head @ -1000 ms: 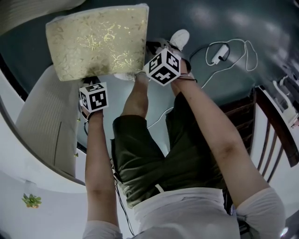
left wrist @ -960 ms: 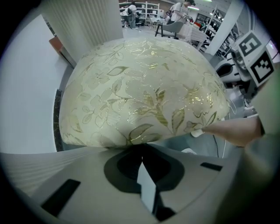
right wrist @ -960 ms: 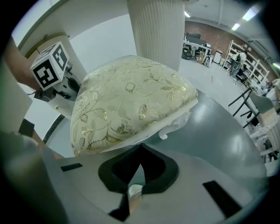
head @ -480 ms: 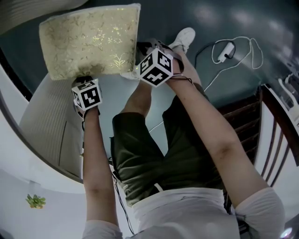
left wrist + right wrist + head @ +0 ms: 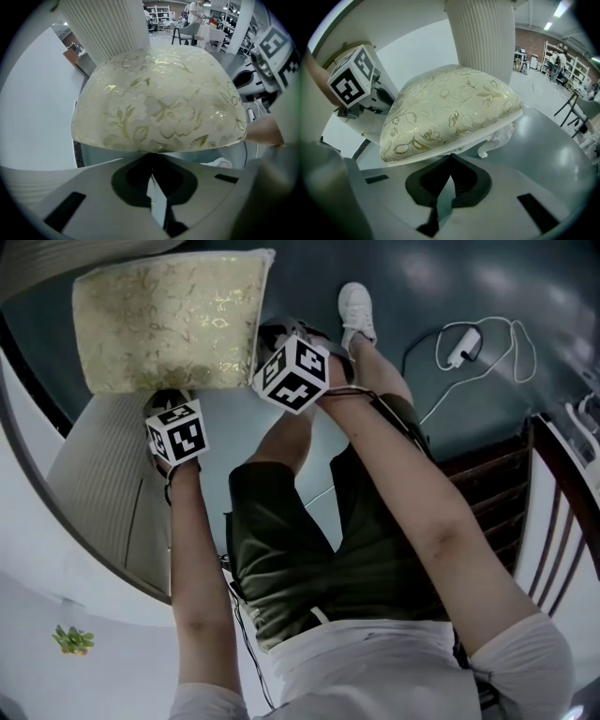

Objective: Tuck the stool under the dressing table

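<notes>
a: head view. what is the pale padded object at upper left?

b: the stool (image 5: 173, 320), seen from above, its gold-patterned cushion (image 5: 159, 103) facing up. it stands on the dark floor (image 5: 403, 277), just beside the white dressing table (image 5: 56, 559). the table's ribbed panel (image 5: 94, 474) lies next to the seat's near left corner. the whole cushion shows from above, uncovered by the table top.

a: and in the gripper views?

b: the left gripper (image 5: 151, 158) has its jaws together, with nothing seen between them. the tips sit right at the cushion's lower near edge. the right gripper (image 5: 451, 158) reads the same: jaws closed on each other, tips at the seat's rim. whether either pinches any of the fabric cannot be told. a ribbed column (image 5: 480, 33) rises just behind the stool, and one white carved leg (image 5: 499, 136) shows under the seat.

a: how do the grippers stand relative to each other?

b: both are held on the seat's near side, pointing steeply down. the left marker cube (image 5: 176, 432) is by the near left corner and the right marker cube (image 5: 292, 371) by the near right corner.

a: other items?

b: a white shoe (image 5: 356, 307) on the floor beyond the right gripper, a white cable (image 5: 464, 348) well to the right, and a small plant (image 5: 66, 641) on the table top.
</notes>
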Tool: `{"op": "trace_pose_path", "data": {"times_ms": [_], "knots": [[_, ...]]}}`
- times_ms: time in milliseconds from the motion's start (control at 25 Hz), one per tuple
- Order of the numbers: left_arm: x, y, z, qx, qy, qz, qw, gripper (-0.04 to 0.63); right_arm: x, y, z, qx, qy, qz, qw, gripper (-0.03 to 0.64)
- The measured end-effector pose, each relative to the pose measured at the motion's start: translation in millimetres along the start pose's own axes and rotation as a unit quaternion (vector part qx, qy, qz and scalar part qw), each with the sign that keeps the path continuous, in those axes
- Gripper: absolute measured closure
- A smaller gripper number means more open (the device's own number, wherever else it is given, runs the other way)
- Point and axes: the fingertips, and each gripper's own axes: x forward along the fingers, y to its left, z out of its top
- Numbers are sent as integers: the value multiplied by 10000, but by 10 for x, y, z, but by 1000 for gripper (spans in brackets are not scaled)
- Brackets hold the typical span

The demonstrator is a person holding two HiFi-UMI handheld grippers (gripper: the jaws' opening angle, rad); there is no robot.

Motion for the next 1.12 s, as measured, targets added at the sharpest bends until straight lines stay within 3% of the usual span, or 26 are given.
{"op": "trace_pose_path", "data": {"times_ms": [160,480,640,1120], "knots": [[-106,-139,-37,92,3,-57,9999,591,99,101,55,-51,72,99,9999,607],[-214,-380,-203,-171,104,-181,9996,591,161,339,183,-172,71,338,9993,607],[-230,-302,-257,-399,49,-137,9991,591,191,431,287,-59,-27,450,9990,607],[-259,-184,-243,-489,-191,-1,9986,591,347,507,710,263,-480,604,9967,607]]}}
